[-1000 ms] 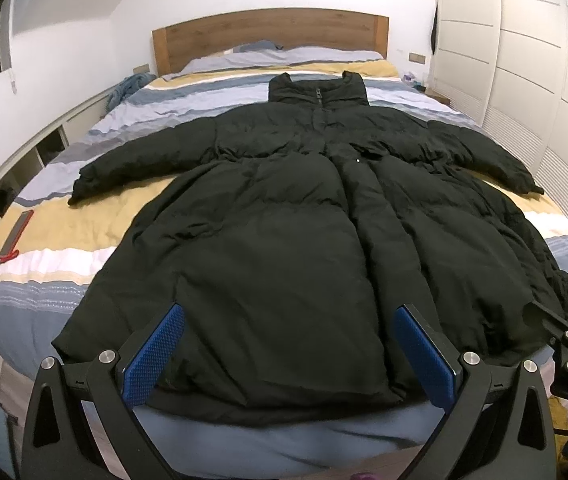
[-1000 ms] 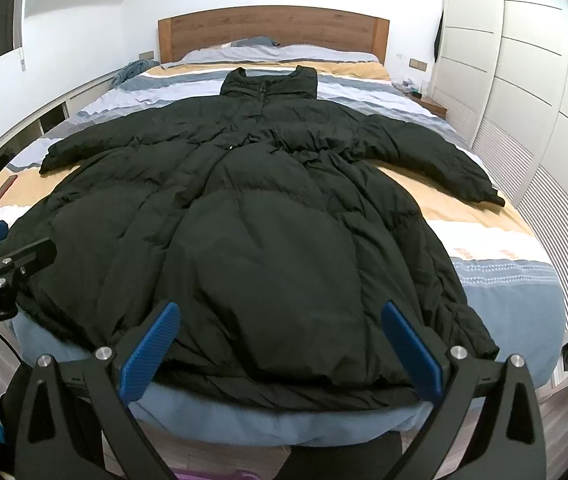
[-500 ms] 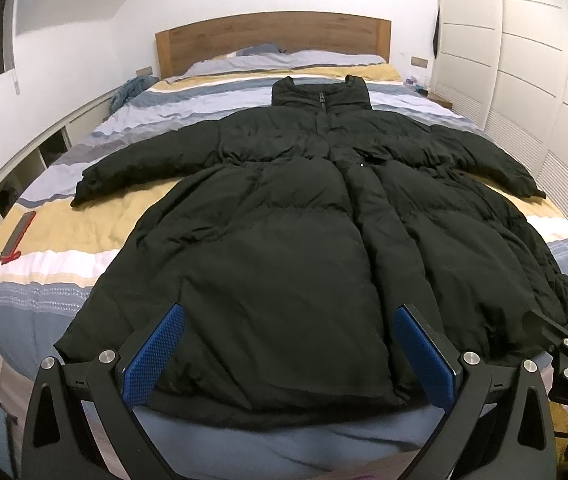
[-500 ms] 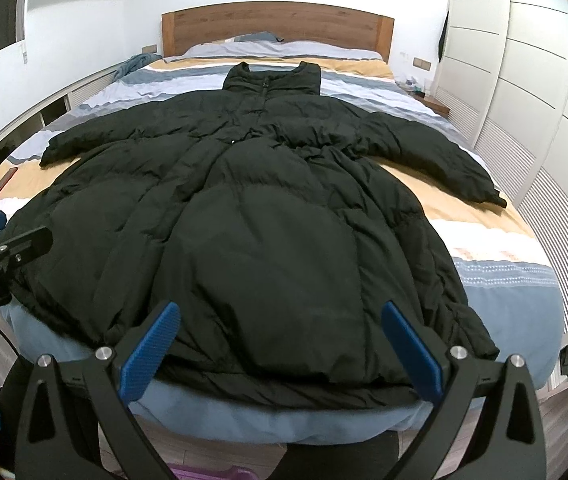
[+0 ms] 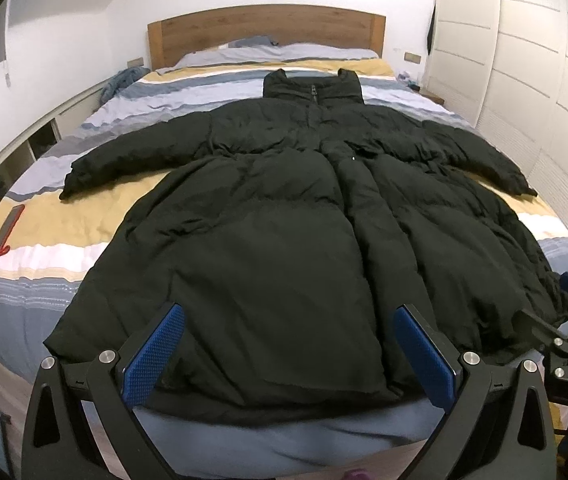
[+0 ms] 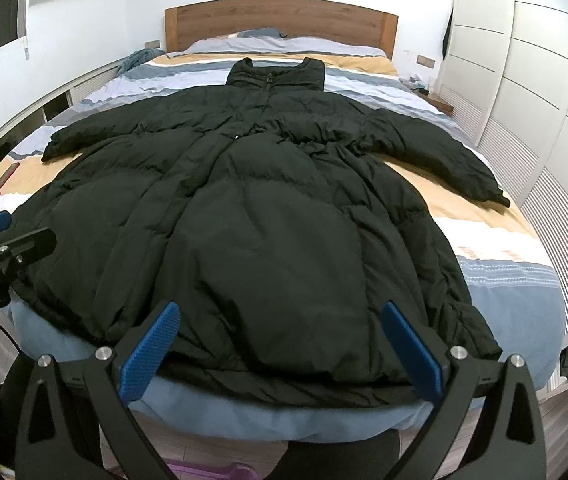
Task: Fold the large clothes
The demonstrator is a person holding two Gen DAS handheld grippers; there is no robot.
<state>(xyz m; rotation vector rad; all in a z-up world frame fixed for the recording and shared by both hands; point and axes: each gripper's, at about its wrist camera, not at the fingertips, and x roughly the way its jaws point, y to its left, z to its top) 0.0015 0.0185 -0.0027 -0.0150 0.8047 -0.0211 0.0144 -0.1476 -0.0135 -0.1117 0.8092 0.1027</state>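
A long black puffer coat [image 5: 284, 232] [image 6: 259, 216] lies spread flat, front up, on a striped bed [image 5: 63, 220] [image 6: 516, 264]. Its collar points at the headboard, its sleeves stretch out to both sides and its hem reaches the foot of the bed. My left gripper [image 5: 290, 354] hovers open over the hem, left of the coat's middle, with nothing between its blue pads. My right gripper [image 6: 279, 350] is open over the hem further right, also holding nothing. Each gripper shows at the edge of the other's view.
A red and grey flat object [image 5: 5, 230] lies on the bed's left side. Low white shelving [image 5: 15, 148] runs along the left wall, white wardrobe doors [image 6: 524, 100] along the right. A wooden headboard [image 6: 279, 16] and pillows stand at the far end. Bunched blue cloth [image 6: 135, 58] sits far left.
Both grippers have crept slightly forward toward the coat's hem, so the coat looks a little nearer. The coat itself has not moved, and both grippers stay open.
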